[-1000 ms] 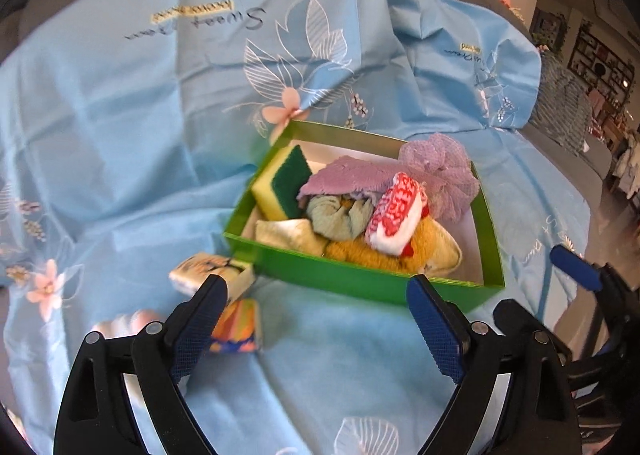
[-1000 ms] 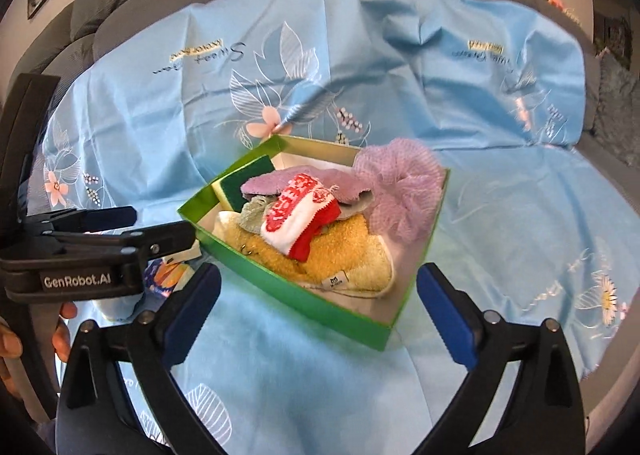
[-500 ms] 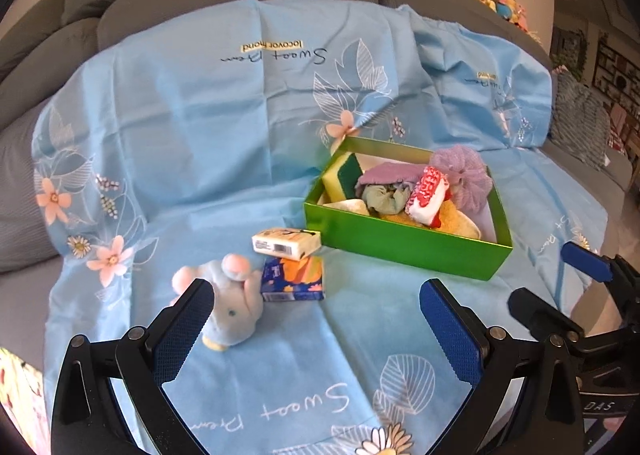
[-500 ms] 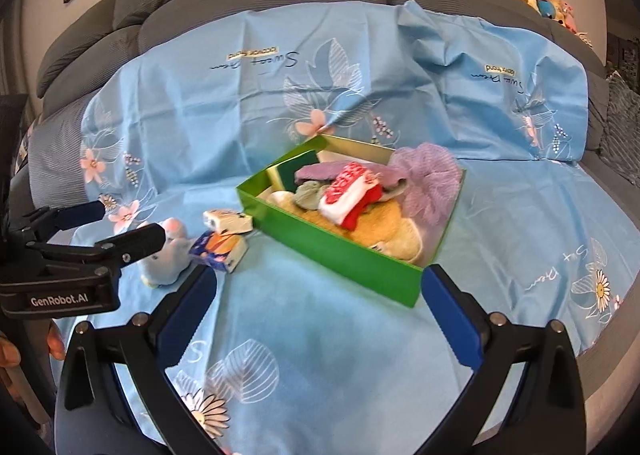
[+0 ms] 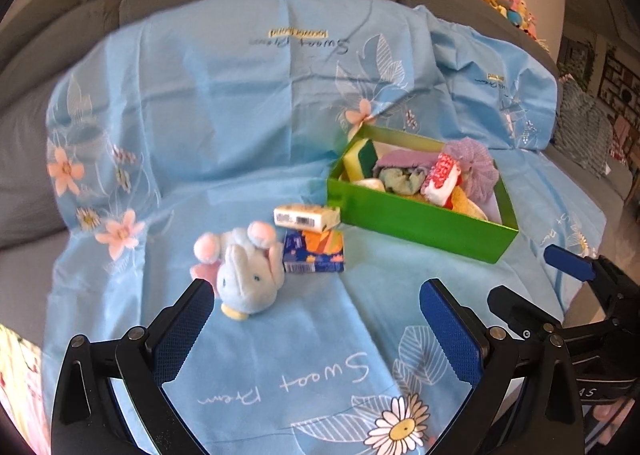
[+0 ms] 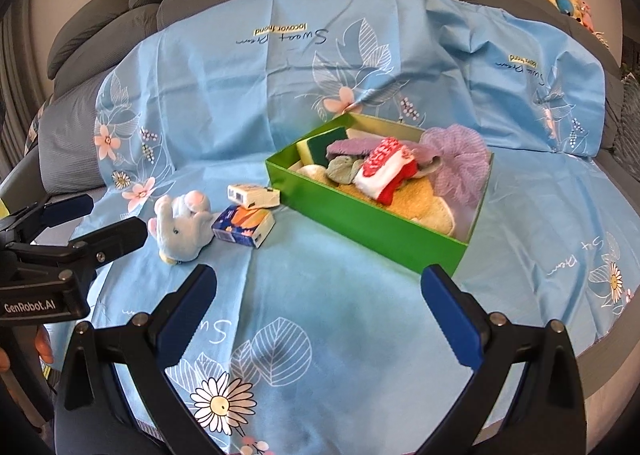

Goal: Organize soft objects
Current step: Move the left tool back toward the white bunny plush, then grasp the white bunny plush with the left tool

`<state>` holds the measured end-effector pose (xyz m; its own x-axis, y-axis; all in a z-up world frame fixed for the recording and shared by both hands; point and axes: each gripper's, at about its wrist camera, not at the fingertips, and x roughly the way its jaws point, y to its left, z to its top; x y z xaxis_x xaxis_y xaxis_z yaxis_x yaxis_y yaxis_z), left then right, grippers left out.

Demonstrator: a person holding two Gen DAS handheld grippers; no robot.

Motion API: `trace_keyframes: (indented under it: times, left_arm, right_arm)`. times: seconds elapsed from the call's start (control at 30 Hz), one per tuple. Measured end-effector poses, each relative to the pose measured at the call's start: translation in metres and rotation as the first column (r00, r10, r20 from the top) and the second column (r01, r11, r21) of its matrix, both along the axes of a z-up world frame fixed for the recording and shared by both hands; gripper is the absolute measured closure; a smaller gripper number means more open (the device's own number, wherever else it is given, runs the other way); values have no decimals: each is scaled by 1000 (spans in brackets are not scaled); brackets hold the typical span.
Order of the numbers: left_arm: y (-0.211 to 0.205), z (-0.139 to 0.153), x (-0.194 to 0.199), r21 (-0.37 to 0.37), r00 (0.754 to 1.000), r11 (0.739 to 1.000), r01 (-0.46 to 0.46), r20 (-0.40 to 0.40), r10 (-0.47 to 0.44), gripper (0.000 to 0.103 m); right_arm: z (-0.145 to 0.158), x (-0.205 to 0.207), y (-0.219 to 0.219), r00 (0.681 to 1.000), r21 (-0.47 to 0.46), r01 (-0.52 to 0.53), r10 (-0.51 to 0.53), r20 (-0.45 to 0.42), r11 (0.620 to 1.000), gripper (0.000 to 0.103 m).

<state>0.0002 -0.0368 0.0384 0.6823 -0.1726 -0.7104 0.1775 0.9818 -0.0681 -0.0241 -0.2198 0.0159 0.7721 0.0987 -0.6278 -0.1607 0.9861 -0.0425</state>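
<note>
While both claws (image 5: 312,329) (image 6: 318,309) gape empty, green box (image 5: 416,215) wall hides yellow towel (image 6: 416,201) bottom.

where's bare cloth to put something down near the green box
Bare cloth lies between the green box and the right gripper. It is crowded left of the box: two small packs and a plush toy. The box itself is packed.

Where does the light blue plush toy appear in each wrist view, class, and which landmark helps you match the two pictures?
Left wrist: the plush toy lies left of centre, just beyond the left finger.
Right wrist: the plush toy lies at left, mid-height.
Shared landmark: the green box, to the toy's right in both.
</note>
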Motion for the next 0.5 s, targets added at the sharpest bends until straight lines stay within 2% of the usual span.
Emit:
trace_keyframes:
  times: [0.27, 0.5]
  left_arm:
    - [59, -48, 5, -102, 986, 991, -89, -148, 73, 1]
    - [100, -81, 3, -217, 971, 967, -135, -223, 86, 1]
  right_arm:
    - [-27, 4, 19, 995, -3, -79, 79, -67, 997, 1]
    - [-57, 19, 41, 978, 6, -154, 153, -139, 988, 1]
